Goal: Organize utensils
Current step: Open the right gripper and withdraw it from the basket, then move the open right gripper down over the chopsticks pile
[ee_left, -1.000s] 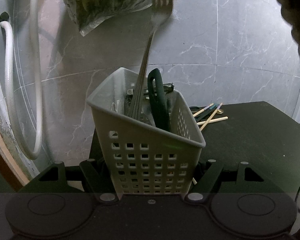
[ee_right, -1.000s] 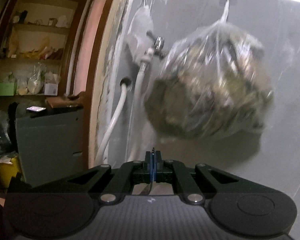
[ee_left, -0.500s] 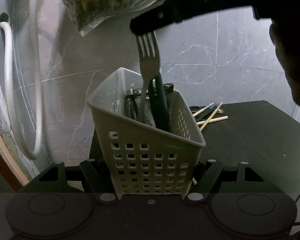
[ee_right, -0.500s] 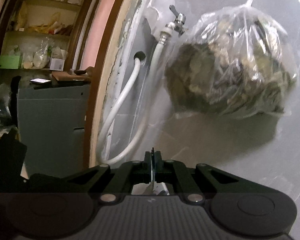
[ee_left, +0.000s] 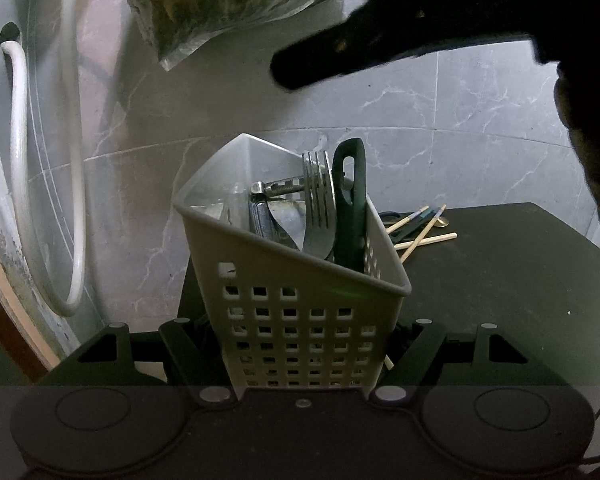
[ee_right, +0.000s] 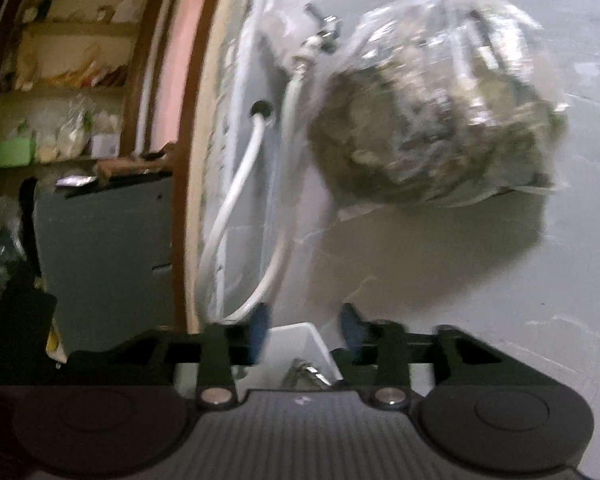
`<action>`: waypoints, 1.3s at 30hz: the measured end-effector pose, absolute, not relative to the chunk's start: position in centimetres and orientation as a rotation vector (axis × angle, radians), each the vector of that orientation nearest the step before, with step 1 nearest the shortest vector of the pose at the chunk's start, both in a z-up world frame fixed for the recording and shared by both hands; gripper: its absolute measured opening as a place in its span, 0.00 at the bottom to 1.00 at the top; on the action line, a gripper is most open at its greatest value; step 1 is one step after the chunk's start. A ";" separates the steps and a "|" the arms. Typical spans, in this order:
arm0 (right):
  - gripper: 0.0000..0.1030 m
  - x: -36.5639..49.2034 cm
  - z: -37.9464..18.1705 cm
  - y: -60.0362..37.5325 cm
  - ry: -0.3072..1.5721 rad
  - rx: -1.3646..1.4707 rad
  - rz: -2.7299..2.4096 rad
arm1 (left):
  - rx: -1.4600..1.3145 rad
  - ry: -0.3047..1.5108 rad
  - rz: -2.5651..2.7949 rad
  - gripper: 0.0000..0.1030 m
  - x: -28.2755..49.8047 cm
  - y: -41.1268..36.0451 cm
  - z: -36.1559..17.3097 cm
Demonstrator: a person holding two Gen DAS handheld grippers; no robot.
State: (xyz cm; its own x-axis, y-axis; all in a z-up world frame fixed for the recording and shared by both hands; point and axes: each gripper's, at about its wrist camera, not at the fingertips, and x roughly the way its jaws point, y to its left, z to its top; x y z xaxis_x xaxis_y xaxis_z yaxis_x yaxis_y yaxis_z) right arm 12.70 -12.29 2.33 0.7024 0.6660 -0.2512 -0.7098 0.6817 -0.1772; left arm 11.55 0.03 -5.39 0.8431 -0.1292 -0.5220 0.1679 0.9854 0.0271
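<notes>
My left gripper [ee_left: 302, 340] is shut on a white perforated basket [ee_left: 292, 304], one finger against each side wall. Standing in the basket are a steel fork [ee_left: 319, 216], tines up, a dark green handle [ee_left: 350, 208] and a metal tool [ee_left: 276, 190]. The right gripper's dark finger [ee_left: 340, 52] hangs above the basket, clear of the fork. In the right wrist view the right gripper [ee_right: 304, 330] has its jaws opening, with nothing between the blue pads [ee_right: 258, 332]. The basket corner [ee_right: 296, 344] and the fork tines [ee_right: 300, 372] lie below it.
Chopsticks and a spoon [ee_left: 420, 236] lie on the black table [ee_left: 500, 280] behind the basket. A clear bag of greens [ee_right: 432, 120] hangs on the marble wall. White hoses [ee_left: 20, 140] loop at the left. A hand [ee_left: 588, 120] fills the right edge.
The fork came down into the basket and now stands there free. The right gripper's jaws, shut on it before, have parted. The left gripper and basket stayed put.
</notes>
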 end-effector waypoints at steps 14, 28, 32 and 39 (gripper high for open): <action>1.00 14.5 2.2 -20.3 0.292 -0.010 0.493 | 0.076 0.545 -0.158 0.74 11.4 0.1 -5.4; 1.00 15.5 -2.7 -23.3 0.501 0.076 0.362 | 0.075 0.545 -0.148 0.74 11.2 0.1 -5.3; 1.00 16.1 -3.4 -23.6 0.535 0.104 0.346 | 0.075 0.545 -0.147 0.74 11.1 0.1 -5.3; 1.00 17.5 -5.2 -24.5 0.633 0.129 0.285 | 0.076 0.546 -0.141 0.74 11.0 0.1 -5.4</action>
